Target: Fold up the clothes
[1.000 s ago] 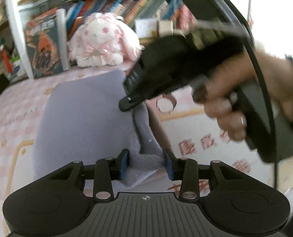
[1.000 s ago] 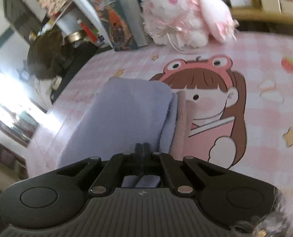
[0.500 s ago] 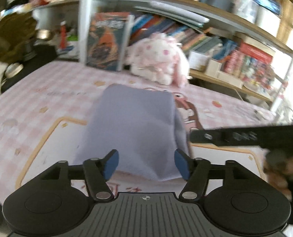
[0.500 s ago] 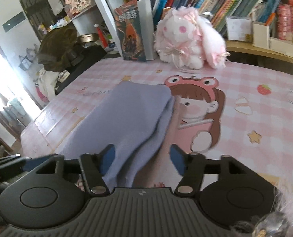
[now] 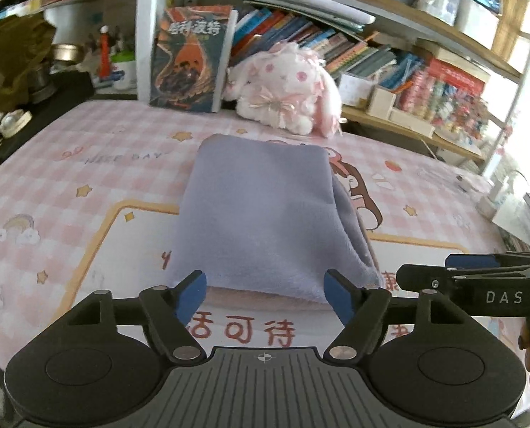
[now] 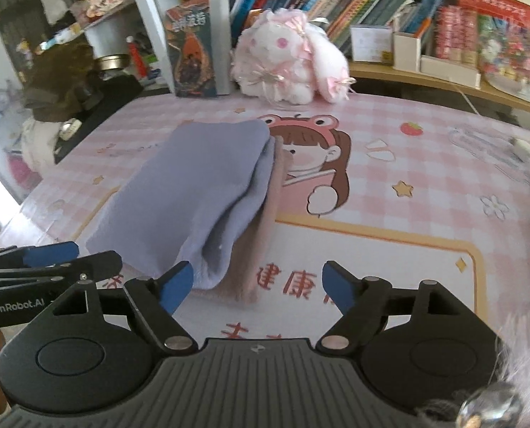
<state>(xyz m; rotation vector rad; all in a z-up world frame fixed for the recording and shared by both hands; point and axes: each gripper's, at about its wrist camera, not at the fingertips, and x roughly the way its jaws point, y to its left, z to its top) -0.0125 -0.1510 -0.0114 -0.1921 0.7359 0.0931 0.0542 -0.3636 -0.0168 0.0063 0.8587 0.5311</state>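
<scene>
A folded lavender cloth (image 5: 265, 214) (image 6: 208, 185) lies on the pink patterned table mat, on top of a folded pink cloth (image 6: 261, 249) whose edge shows along its right and near sides. My left gripper (image 5: 265, 290) is open just short of the lavender cloth's near edge, holding nothing. My right gripper (image 6: 256, 285) is open too, near the front right corner of the stack, with nothing between its fingers. Each gripper shows at the edge of the other's view.
A pink and white plush rabbit (image 5: 283, 92) (image 6: 286, 60) sits at the back of the table beside an upright book (image 5: 190, 60). Bookshelves (image 5: 407, 53) run behind. Dark clutter (image 5: 22, 82) stands at the back left. Papers (image 6: 497, 142) lie at the right.
Both grippers have let go of the lavender cloth, opened and pulled back. A second ago the right was shut on its edge; the cloth now lies flat on the pink one.
</scene>
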